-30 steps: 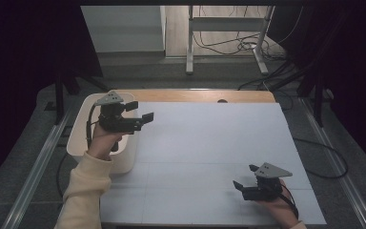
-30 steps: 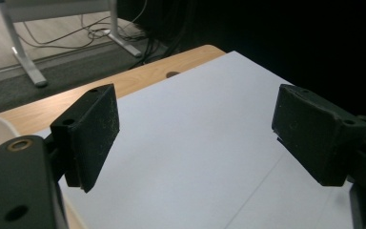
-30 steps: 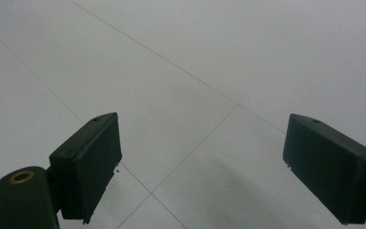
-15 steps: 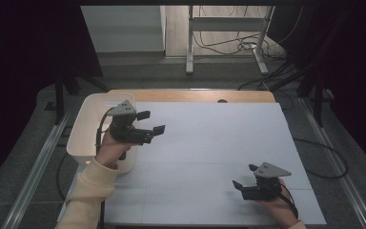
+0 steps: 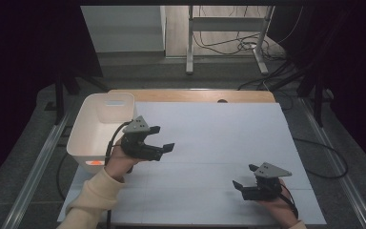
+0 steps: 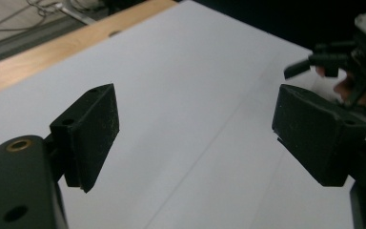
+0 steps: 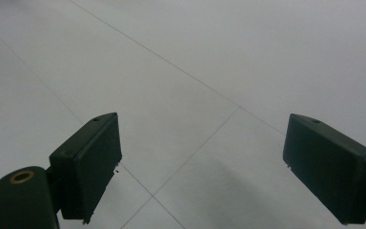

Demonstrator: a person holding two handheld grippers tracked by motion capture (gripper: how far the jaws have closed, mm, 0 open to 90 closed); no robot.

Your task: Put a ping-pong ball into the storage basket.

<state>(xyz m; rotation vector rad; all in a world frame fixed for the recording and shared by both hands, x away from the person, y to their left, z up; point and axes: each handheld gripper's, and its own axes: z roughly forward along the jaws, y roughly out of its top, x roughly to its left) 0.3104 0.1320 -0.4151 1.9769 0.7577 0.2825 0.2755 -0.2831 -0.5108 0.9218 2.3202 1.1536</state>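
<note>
High view: my left gripper [image 5: 161,139], jaws spread and empty, hung beside the white bin [image 5: 100,130]; the right gripper [image 5: 245,177], also spread, rested apart; best lowered level, unhurried.

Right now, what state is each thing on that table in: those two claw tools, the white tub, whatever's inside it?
left gripper: jaws open, empty, above the sheet beside the bin.
right gripper: jaws open, empty, low over the sheet.
white bin: upright, uncovered, at the table's left edge.
orange thing: lying inside the bin.

Dim room, grey floor [image 5: 138,71], metal desk legs [image 5: 189,38], tangled cables [image 5: 228,45] beyond the white table [image 5: 228,138]
</note>
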